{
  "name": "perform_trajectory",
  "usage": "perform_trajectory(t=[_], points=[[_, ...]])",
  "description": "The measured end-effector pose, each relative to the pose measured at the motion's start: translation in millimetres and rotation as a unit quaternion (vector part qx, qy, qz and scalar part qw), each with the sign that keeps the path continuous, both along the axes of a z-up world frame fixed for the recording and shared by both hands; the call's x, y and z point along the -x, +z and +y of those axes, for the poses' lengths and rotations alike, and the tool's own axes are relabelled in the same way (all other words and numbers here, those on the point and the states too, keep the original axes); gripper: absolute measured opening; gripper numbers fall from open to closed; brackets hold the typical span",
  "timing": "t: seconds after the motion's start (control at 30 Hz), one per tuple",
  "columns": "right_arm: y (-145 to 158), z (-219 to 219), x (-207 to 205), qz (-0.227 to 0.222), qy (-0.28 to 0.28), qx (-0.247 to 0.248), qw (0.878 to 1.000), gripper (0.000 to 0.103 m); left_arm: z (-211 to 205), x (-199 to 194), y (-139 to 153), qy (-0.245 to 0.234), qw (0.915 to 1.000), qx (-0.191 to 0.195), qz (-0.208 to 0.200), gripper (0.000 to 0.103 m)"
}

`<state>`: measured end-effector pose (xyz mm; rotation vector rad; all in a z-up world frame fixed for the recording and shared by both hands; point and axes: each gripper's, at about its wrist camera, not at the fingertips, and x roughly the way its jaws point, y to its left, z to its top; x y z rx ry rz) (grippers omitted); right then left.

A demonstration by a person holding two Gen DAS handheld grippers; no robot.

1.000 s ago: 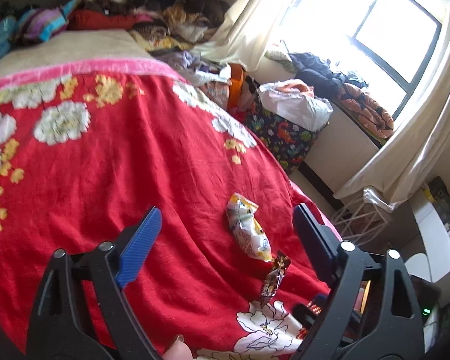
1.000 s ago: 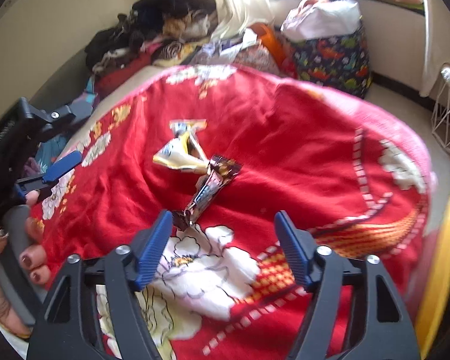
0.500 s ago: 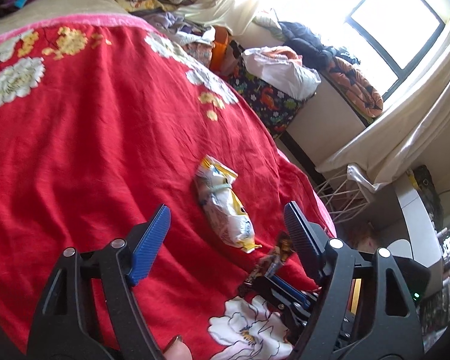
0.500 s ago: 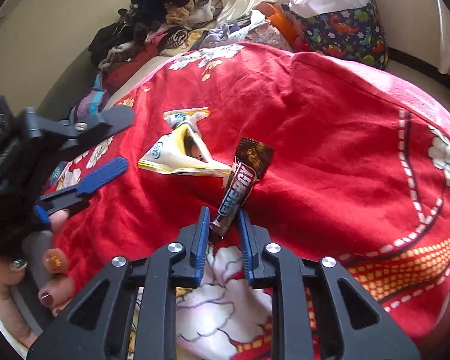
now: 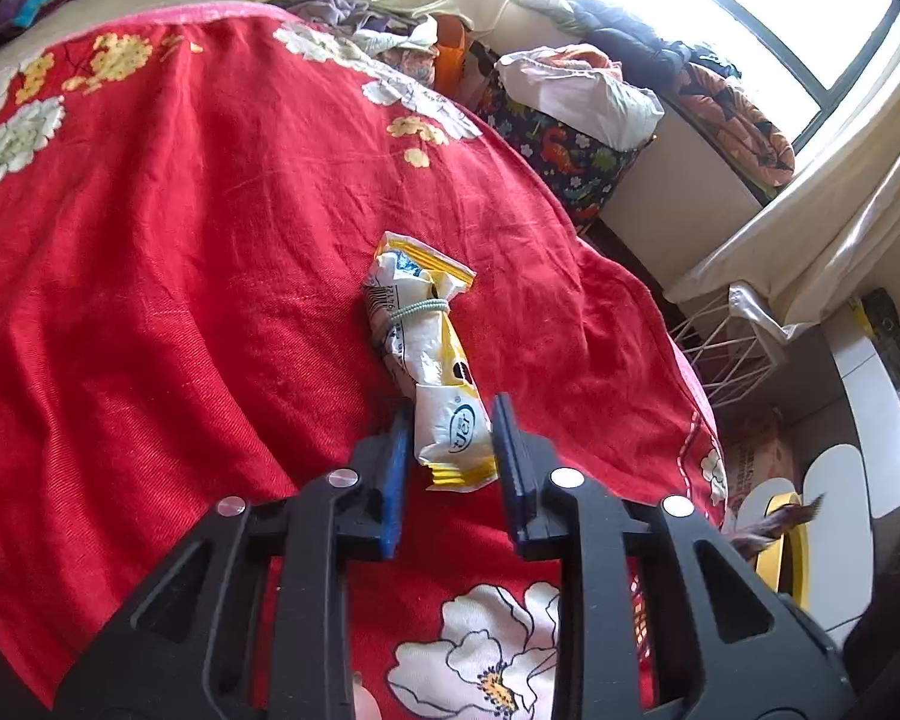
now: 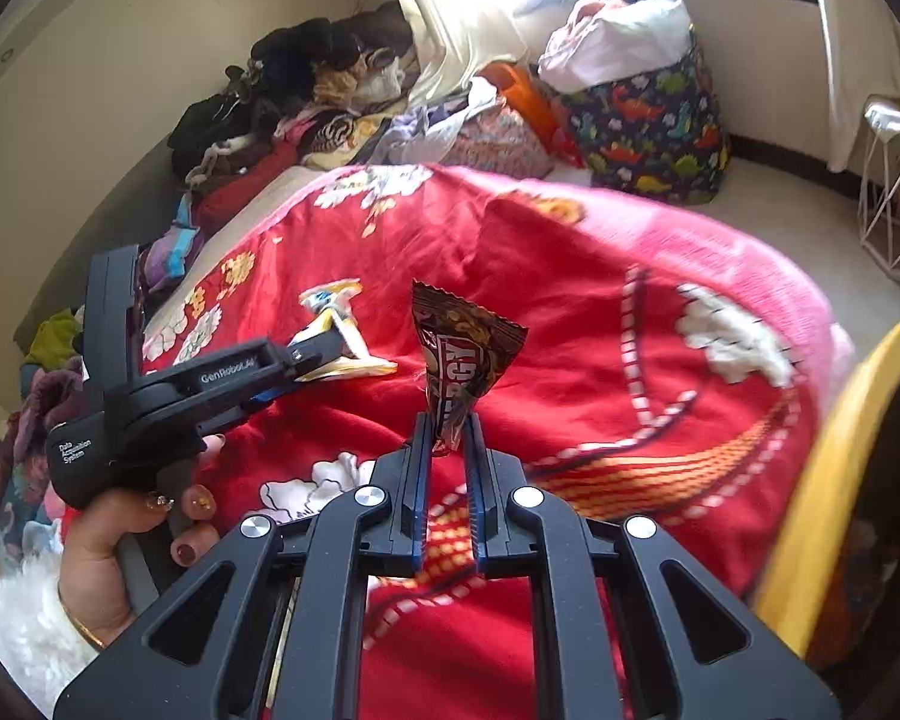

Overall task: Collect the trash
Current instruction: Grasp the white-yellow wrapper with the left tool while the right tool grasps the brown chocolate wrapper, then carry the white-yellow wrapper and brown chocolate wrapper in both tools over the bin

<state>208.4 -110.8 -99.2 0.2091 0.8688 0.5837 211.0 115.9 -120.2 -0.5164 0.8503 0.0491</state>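
A crumpled white-and-yellow snack wrapper (image 5: pixel 432 354) lies on the red flowered bedcover (image 5: pixel 180 240). My left gripper (image 5: pixel 450 420) has its jaws closing on the wrapper's near end, and both blue pads touch its sides. The right wrist view shows that gripper (image 6: pixel 306 357) clamped on the same wrapper (image 6: pixel 342 330), held by a hand (image 6: pixel 108 564). My right gripper (image 6: pixel 448 426) is shut on a brown snack-bar wrapper (image 6: pixel 462 354), which stands upright above the bedcover (image 6: pixel 570 312). The yellow rim of a bin (image 6: pixel 840 480) curves in at the right edge.
A dinosaur-print bag (image 6: pixel 648 126) stuffed with white cloth stands on the floor past the bed. Beside it is a white wire basket (image 6: pixel 894 198). Heaped clothes (image 6: pixel 306 90) line the bed's far side. The left wrist view shows the bin rim (image 5: pixel 774 534) beyond the bed's right edge.
My left gripper came down over the white-and-yellow wrapper and its jaws closed in on it. My right gripper shut on the brown wrapper, lifted it off the bed and swung right, toward the yellow bin.
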Motion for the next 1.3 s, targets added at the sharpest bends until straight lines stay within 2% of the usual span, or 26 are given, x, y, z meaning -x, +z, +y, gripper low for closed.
perform_trajectory(t=[0.33,0.67,1.3], points=[[12.8,-48.4,24.1,-0.030,-0.030,0.009,0.999,0.011,-41.9,18.2,28.9,-0.054,0.9972,-0.016,-0.050,0.016],[23.3,-84.4,36.8,-0.040,-0.066,-0.001,0.997,0.011,-96.0,31.3,51.7,-0.116,0.9894,-0.026,-0.083,0.016],[27.9,-171.3,61.6,-0.044,-0.157,0.003,0.987,0.011,-161.7,47.8,67.9,-0.192,0.9752,-0.036,-0.105,0.016]])
